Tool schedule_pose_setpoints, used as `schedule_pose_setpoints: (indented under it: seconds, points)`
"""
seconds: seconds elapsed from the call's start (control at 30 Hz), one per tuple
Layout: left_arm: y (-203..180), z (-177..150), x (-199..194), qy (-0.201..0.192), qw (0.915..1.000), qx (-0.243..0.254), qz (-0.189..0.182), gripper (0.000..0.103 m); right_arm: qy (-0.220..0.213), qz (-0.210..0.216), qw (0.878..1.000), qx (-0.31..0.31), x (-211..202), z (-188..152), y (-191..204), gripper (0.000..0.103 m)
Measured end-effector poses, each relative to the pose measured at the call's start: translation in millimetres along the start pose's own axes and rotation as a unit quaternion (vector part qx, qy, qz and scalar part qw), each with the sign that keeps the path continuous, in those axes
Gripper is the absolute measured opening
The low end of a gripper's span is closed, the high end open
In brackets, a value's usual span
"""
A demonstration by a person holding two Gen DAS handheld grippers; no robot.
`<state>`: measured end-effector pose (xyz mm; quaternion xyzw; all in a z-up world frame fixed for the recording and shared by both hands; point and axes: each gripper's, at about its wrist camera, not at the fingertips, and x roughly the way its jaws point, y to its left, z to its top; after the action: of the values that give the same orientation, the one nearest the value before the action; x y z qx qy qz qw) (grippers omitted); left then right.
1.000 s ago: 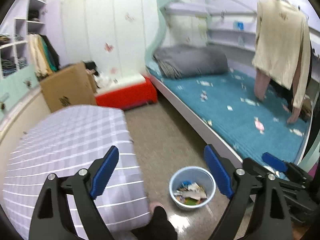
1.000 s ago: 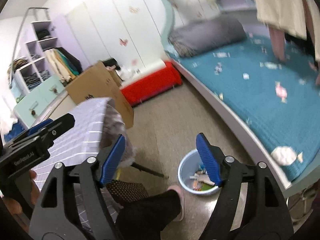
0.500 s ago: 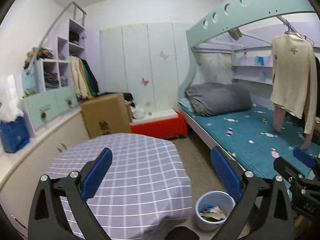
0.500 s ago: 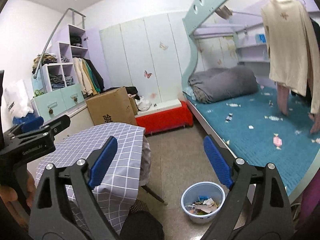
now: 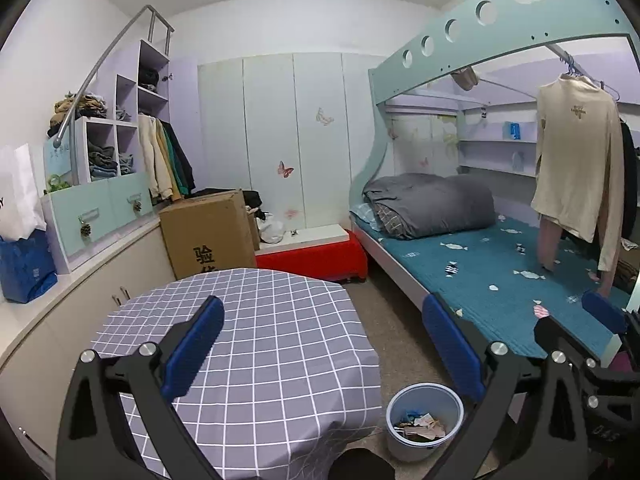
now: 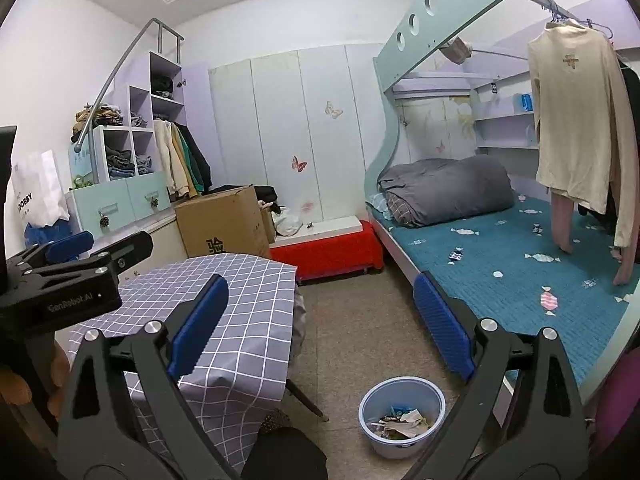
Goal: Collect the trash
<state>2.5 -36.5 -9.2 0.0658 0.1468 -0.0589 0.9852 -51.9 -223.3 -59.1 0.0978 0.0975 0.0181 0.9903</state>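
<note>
A: So, beyond the two hand-held grippers, what is biggest?

B: The bunk bed (image 5: 500, 280), ahead and to the right of the left hand-held gripper (image 5: 320, 344), with a teal mattress and a rolled grey duvet (image 5: 432, 204) at its far end. A cream sweater (image 5: 576, 168) hangs from the rail above it.

A: And nearer?

B: The desk (image 5: 260, 340) under a grey checked cloth, directly ahead of and below the left hand-held gripper; from the right hand-held gripper (image 6: 320, 320) it lies ahead to the left. Past the desk stands a cardboard box (image 5: 208, 232), with a red bench (image 5: 320, 256) beside it.

A: The trash?

B: In a pale blue bin (image 6: 402, 416) on the floor, low and just inside the right finger of each hand-held gripper, between desk and bed. Paper scraps (image 6: 396, 420) lie in its bottom.

A: The jaws?

B: The left hand-held gripper stands wide apart, nothing between its blue pads (image 5: 192, 348). The right one's jaws are opening, also with nothing between them.
</note>
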Motion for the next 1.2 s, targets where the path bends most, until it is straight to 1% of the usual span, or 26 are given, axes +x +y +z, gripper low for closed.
schedule_pose_setpoints:
  seconds: [0.13, 0.6, 1.2]
  points:
    - [1.9, -0.8, -1.1, -0.002, 0.9999, -0.005, -0.012, 0.097, 0.001, -0.003, 1.000, -0.004, 0.2, -1.2, 0.5, 0.092]
    - [7.9, -2.9, -3.2, -0.005, 0.9998, -0.011, -0.016, 0.097, 0.005, -0.001, 1.000, -0.005, 1.1, -5.4, 1.8, 0.092]
    - [2.5, -2.8, -5.4, -0.011, 0.9998, -0.001, -0.015, 0.097, 0.009, 0.002, 1.000, -0.002, 2.3, -10.0, -1.0, 0.092]
